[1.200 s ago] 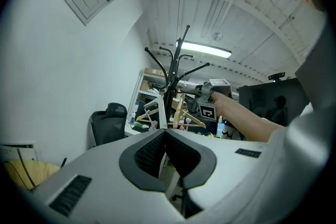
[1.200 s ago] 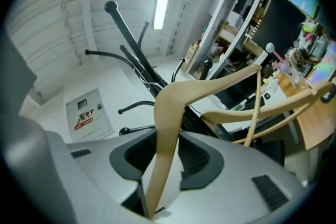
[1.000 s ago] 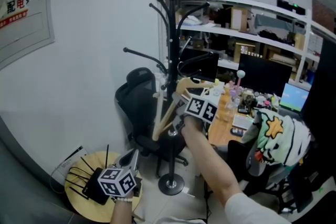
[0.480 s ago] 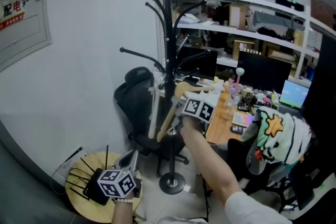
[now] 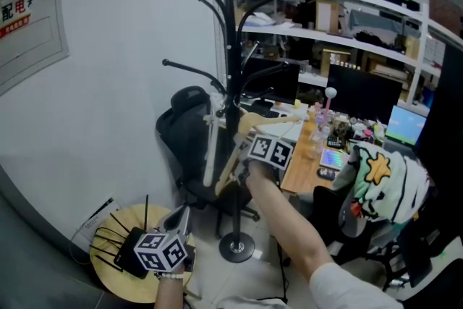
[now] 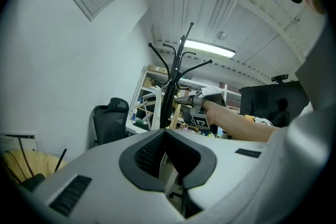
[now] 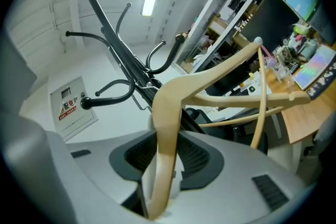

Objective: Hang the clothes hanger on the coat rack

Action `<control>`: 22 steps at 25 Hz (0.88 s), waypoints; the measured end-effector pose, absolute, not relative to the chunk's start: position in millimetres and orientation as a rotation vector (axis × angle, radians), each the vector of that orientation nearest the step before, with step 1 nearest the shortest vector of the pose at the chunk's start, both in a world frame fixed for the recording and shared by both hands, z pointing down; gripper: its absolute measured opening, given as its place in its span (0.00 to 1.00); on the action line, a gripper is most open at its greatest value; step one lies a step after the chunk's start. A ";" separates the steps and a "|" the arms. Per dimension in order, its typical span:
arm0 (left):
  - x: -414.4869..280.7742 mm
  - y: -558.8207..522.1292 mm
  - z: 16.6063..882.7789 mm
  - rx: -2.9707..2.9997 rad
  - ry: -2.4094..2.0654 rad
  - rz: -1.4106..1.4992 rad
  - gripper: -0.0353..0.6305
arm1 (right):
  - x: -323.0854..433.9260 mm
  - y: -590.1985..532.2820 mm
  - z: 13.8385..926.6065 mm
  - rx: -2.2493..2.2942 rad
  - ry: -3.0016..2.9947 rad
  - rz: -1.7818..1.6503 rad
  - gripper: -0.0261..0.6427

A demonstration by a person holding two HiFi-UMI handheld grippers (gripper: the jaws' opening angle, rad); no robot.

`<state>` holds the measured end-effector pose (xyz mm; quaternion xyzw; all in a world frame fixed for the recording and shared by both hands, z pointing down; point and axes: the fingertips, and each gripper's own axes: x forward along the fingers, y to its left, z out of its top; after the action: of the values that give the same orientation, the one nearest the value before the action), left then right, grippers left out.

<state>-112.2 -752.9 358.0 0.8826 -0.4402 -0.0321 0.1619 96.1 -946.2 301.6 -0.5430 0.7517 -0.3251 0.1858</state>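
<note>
Clamping one arm of the wooden hanger between its jaws, the right gripper holds it level against the pole of the black rack, about halfway up and below the curved pegs. Whether the hanger's hook sits on a peg cannot be made out. The left gripper hangs low near a round table, well apart from the rack, its jaws pressed together with nothing between them.

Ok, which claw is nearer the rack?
Right. The right claw holds the hanger up at the rack; the left claw is low down over the round table, off to the rack's left.
</note>
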 end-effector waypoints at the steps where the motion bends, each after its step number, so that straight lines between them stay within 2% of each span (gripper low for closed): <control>1: -112.4 -752.4 358.4 2.517 -1.256 -0.091 0.03 | 95.7 -946.9 302.8 -1.533 2.118 -0.920 0.25; 22: -106.9 -731.9 374.0 2.490 -1.224 -0.086 0.03 | 102.2 -930.0 313.8 -1.565 2.154 -0.905 0.28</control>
<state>-106.9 -731.9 374.0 0.8820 -0.4336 -0.0306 0.1819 102.2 -930.0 313.8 -0.5489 0.7556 -0.3175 0.1641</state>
